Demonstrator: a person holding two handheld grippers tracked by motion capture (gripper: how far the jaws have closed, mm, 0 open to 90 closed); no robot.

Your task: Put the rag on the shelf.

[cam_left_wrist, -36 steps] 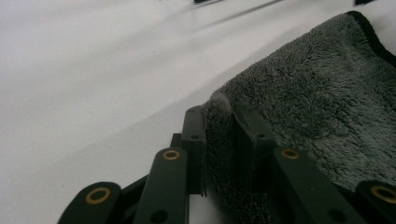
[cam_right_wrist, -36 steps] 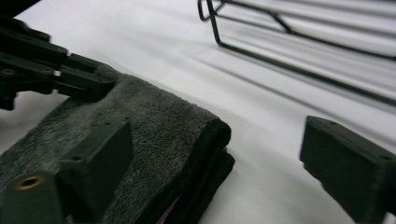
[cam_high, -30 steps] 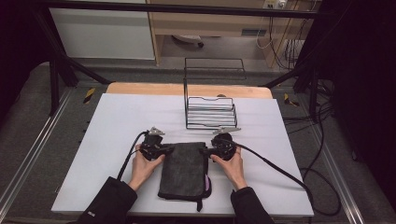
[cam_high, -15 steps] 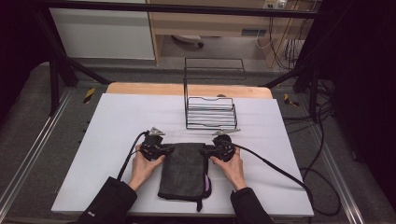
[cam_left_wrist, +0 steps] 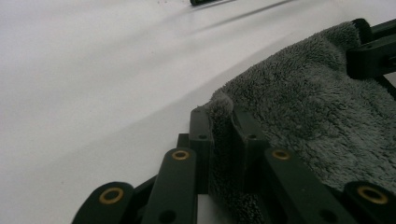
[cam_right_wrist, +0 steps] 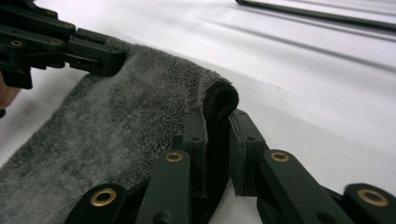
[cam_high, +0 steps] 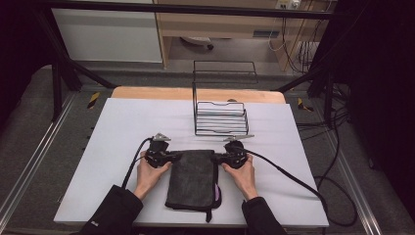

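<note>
Change since earlier: almost nothing had moved; both hands and the folded towel lay where they had been a second before, the grippers a touch closer in at its far corners.
Towel: a dark grey towel [cam_high: 192,177] lay folded into a long rectangle on the white table [cam_high: 117,127], near the front edge, between the person's two hands; a thin purple edge showed along its right side.
Left gripper: the left gripper [cam_left_wrist: 223,125] had its jaws closed on the towel's far left corner, a pinch of pile standing up between them.
Right gripper: the right gripper [cam_right_wrist: 216,122] was clamped likewise on the far right corner, the rolled hem bulging above the jaws.
Rack: a black wire rack [cam_high: 219,116] stood just beyond the towel, well apart from both grippers.
Handling: the towel looked soft, light and limp, with a thick plush pile; it would probably sag in the middle and its layers might slide apart when lifted.
Where to hold: the two far corners, taken deep enough to catch every folded layer, seemed the sound grip; a shallow bite on the hem alone could slip.
</note>
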